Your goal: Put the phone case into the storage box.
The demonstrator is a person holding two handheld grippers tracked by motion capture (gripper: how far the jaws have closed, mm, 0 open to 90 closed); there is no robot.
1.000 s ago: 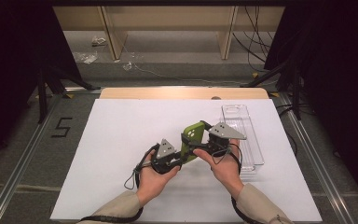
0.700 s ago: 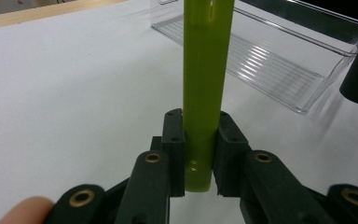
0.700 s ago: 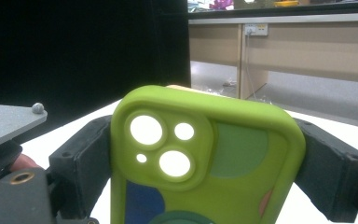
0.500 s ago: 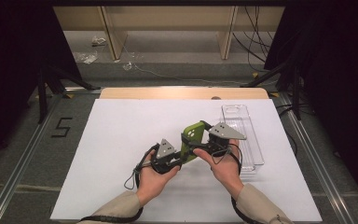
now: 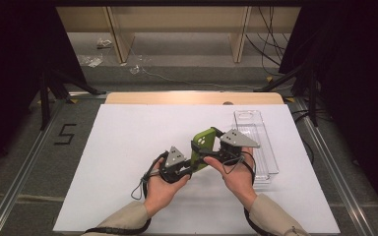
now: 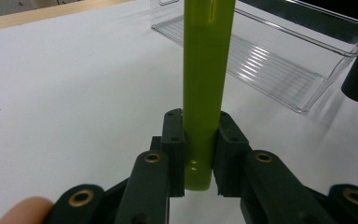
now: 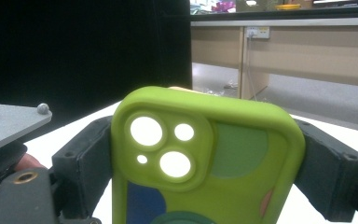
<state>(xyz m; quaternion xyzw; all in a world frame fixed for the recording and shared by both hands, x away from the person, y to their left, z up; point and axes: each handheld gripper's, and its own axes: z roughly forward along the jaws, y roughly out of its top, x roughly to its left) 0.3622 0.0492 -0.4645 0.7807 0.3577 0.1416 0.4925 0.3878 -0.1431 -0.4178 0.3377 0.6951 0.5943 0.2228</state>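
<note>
Right now both grippers meet over the right half of the white table [image 5: 118, 147], nearer its front edge than its back, with a green phone case [image 5: 203, 146] held between them. In the high view the case stands tilted above the table top, clear of it, its camera end pointing toward the back edge.

Seen along its own jaws, the left gripper [image 6: 199, 154] is closed tight on the thin side of the case [image 6: 206, 79] near its lower end; both black pads press the green edge from either side, and the case rises straight up out of the grip. In the high view this gripper [image 5: 184, 169] sits at the lower left of the case.

The right gripper [image 7: 209, 154] has its jaws spread wide across the full width of the case [image 7: 223, 154], one jaw against each long side, just below the raised block with four round camera holes. From above it [image 5: 215, 150] lies at the case's right flank.

Just right of the hands, a clear plastic tray [image 5: 270, 157] lies along the table's right edge, apart from the case.
</note>
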